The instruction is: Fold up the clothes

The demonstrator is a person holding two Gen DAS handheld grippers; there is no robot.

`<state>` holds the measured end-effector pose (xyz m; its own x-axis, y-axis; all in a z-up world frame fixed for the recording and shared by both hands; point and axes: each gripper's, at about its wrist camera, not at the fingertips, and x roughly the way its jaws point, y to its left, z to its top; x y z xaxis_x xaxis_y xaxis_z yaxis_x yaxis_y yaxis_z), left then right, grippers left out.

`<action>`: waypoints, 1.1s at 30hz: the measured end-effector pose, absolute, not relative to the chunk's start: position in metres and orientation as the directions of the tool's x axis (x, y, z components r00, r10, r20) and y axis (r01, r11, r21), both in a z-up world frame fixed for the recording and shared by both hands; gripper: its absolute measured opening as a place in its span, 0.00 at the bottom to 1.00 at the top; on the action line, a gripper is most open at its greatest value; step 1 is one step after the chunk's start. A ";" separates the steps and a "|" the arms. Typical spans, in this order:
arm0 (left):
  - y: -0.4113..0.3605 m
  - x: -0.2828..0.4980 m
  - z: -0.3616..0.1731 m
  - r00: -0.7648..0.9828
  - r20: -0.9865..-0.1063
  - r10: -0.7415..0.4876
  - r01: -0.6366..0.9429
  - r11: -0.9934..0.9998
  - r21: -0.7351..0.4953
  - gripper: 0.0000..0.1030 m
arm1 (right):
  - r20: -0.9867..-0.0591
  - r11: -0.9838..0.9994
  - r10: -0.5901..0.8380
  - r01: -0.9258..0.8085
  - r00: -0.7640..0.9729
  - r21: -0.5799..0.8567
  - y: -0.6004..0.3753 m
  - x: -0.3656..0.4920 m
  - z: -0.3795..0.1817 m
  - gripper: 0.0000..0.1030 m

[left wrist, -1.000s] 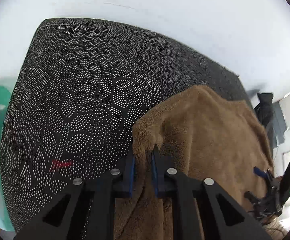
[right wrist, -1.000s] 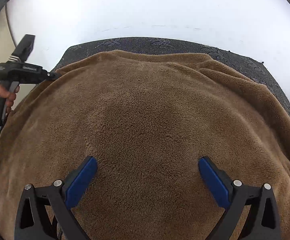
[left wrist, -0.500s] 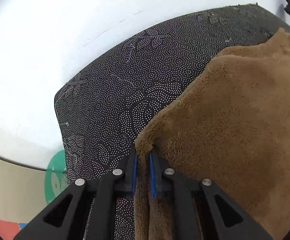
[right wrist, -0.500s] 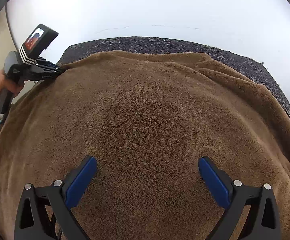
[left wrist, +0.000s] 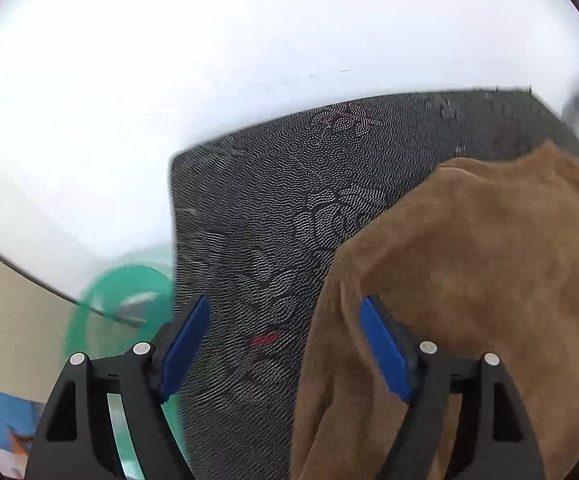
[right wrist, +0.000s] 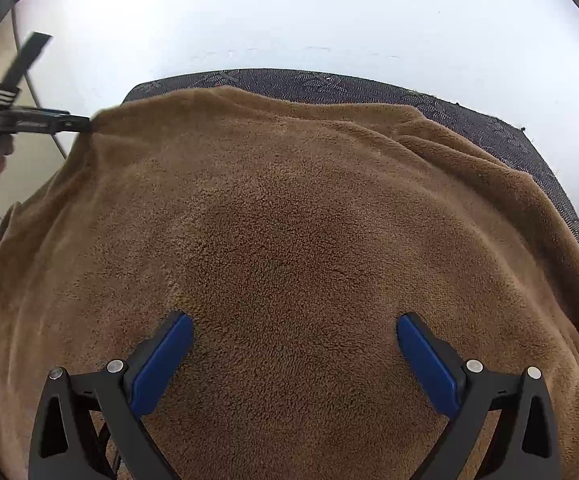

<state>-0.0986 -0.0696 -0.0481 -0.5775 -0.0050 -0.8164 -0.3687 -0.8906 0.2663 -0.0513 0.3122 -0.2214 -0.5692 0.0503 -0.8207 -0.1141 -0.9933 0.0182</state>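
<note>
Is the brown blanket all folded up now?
Not neatly: the blanket lies spread over the dark cushion, wrinkled at its edges. Whether it is doubled underneath, cannot tell.

Your fleece garment [right wrist: 309, 240] lies spread on the patterned mat [left wrist: 273, 216], which lies on the counter [left wrist: 249, 40]. Mat strip shows behind the garment and along its right edge. Your left hand-held gripper [left wrist: 285, 344] sits at the garment's left edge, jaws opening, mat between them, the edge by your right finger. Your right hand-held gripper [right wrist: 293, 352] sits over the garment's near middle. A basin [left wrist: 101, 304] lies left of the mat, below the counter edge.
</note>
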 end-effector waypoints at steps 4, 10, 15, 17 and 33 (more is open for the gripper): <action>-0.069 -0.095 -0.059 -0.557 -0.820 -0.131 -0.351 -0.858 0.376 0.81 | -0.823 -0.993 0.062 -0.115 -0.565 0.004 0.310 -0.053 -0.223 1.00; -0.079 -0.084 -0.055 -0.518 -0.855 -0.033 -0.290 -0.933 0.212 0.81 | -0.824 -0.993 0.071 -0.115 -0.562 -0.007 0.307 -0.054 -0.224 1.00; -0.049 -0.033 -0.049 -0.484 -0.855 0.185 -0.391 -0.920 0.022 0.81 | -0.825 -0.993 0.072 -0.115 -0.561 -0.009 0.308 -0.054 -0.226 1.00; -0.033 -0.014 -0.058 -0.455 -0.865 0.211 -0.429 -0.903 0.005 0.81 | -0.825 -0.993 0.072 -0.115 -0.561 -0.009 0.308 -0.056 -0.227 1.00; -0.036 0.070 -0.105 -0.461 -0.867 0.190 -0.372 -0.928 -0.006 0.93 | -0.861 -0.997 -0.082 0.034 -0.502 0.075 0.298 0.082 -0.215 1.00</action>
